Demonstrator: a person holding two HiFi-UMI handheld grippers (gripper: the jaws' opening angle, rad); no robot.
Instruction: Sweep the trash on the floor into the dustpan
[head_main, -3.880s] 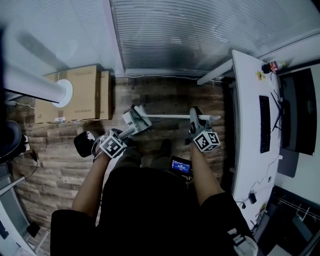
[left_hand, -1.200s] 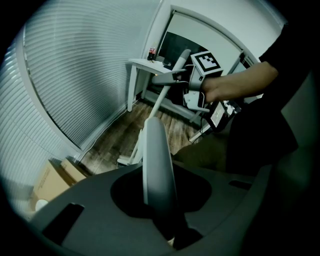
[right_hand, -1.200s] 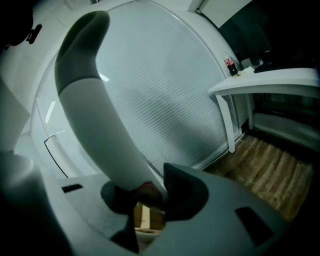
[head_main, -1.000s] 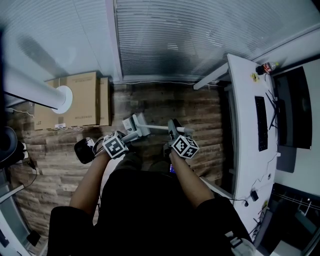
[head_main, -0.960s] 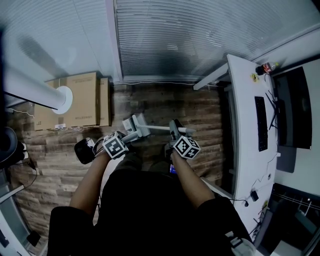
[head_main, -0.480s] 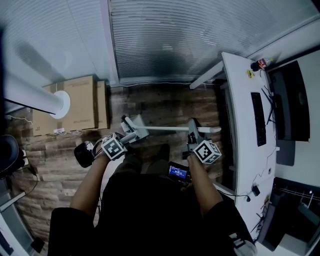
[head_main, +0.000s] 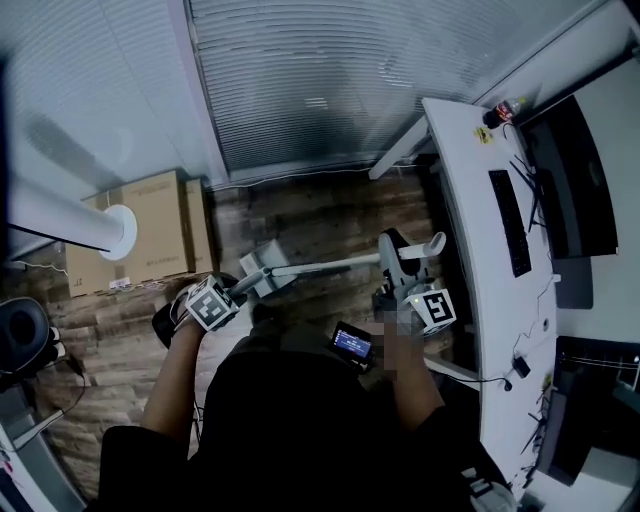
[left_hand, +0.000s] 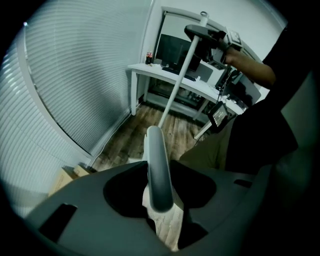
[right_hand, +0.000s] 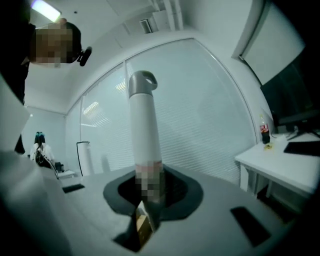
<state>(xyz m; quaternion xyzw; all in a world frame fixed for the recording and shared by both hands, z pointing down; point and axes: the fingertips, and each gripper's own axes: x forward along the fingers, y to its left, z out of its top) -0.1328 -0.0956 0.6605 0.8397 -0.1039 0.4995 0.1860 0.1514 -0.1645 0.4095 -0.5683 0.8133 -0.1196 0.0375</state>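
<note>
R gripper (head_main: 398, 262) clamped on broom pole (head_main: 325, 266), long axis slanting to floor near L gripper (head_main: 232, 290), jaws just eased apart, dustpan handle (left_hand: 157, 170) loose between.

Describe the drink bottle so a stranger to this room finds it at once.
Start at the long white desk at the right of the head view. At its far end, by the window blinds, stands a small bottle. Its red label and dark contents set it apart from the flat black keyboard nearby.
</note>
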